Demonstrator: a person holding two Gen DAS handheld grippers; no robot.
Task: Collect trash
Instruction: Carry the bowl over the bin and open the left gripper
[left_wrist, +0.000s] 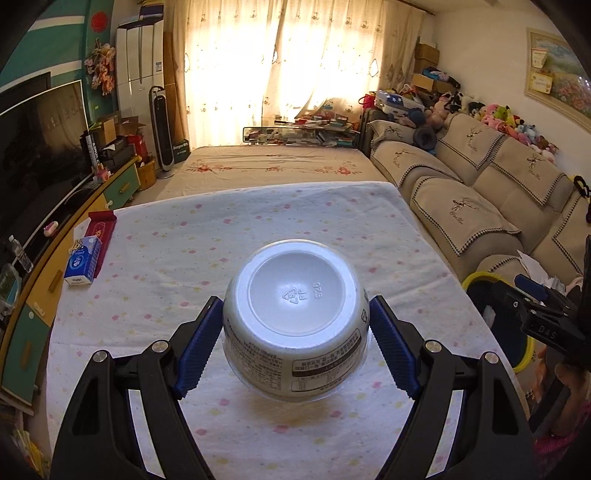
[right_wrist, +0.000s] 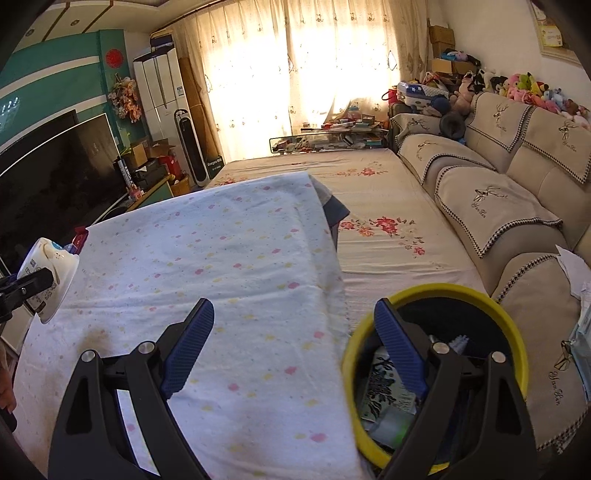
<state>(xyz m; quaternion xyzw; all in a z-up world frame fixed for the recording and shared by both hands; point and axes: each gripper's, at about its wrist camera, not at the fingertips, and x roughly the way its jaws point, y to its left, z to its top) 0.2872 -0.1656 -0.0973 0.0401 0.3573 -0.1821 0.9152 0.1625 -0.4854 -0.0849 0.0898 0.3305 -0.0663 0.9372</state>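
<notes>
Left wrist view: the left tool (left_wrist: 295, 328) clamps a white plastic bowl (left_wrist: 293, 317) between its blue pads (left_wrist: 195, 347), one pad on each flank of the bowl. The bowl is turned so that its base faces the camera, with a recycling mark moulded in the middle and a printed label on the lower wall. It hangs above the table (left_wrist: 184, 236), which is covered with a pale cloth dotted in pink and yellow. At the table's far left edge lie a blue tissue pack (left_wrist: 82, 264) and a red box (left_wrist: 101, 230), touching each other. At the right edge of this view, part of the right tool (left_wrist: 543, 306) shows in front of a yellow-rimmed bin (left_wrist: 476, 277), beside the sofa (left_wrist: 498, 192).

Right wrist view: the right tool (right_wrist: 293, 339) stands released, its pads wide apart and nothing between them. Its left finger is over the table cloth (right_wrist: 221, 258), its right finger over the mouth of the yellow-rimmed bin (right_wrist: 461, 290). The bin stands just beside the table's right edge and holds wrappers and other waste (right_wrist: 384, 391). At the far left, the bowl (right_wrist: 48, 269) shows tilted in the left tool (right_wrist: 22, 286), above the table's left part and well apart from the bin.
</notes>
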